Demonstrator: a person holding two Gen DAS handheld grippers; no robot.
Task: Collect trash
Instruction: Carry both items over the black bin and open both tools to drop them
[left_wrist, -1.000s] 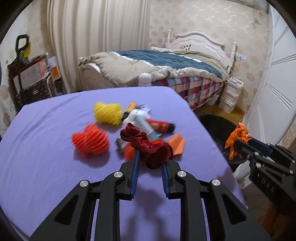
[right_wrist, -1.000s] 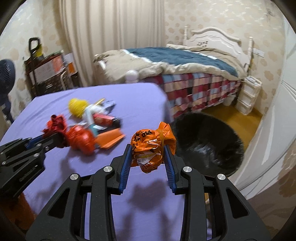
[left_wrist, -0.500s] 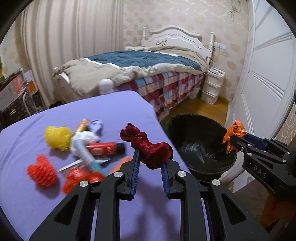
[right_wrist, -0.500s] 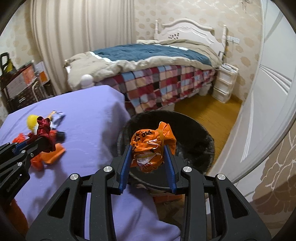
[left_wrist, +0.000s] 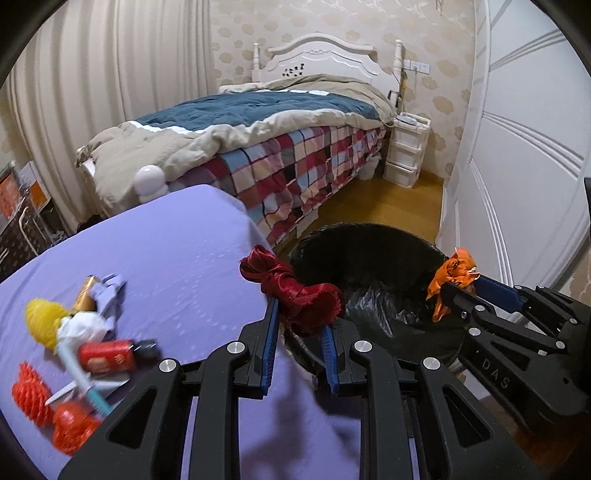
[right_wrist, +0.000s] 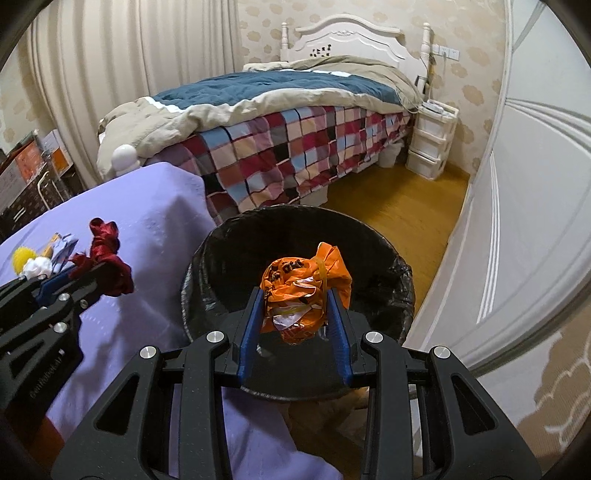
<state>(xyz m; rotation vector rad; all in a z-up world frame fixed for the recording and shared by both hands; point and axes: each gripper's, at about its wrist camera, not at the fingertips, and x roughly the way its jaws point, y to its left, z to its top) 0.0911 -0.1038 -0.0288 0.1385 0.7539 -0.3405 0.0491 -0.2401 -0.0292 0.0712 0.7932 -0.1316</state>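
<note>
- The crumpled orange wrapper (right_wrist: 304, 295) is clamped between the pads of the right gripper (right_wrist: 295, 314) and is held over the mouth of the black-lined bin (right_wrist: 221, 236), placed for a drop.
- The dark red ribbon bundle (left_wrist: 299, 299) is pinched by the left gripper (left_wrist: 300, 341), jaws narrow, at the purple table's (left_wrist: 166, 258) edge just beside the bin rim (judged not yet over the opening).
- Remaining litter (left_wrist: 74, 350) is seen lying on the table, well apart from the bin.

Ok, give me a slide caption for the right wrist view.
Right gripper holds an orange wrapper above the black bin.
</note>
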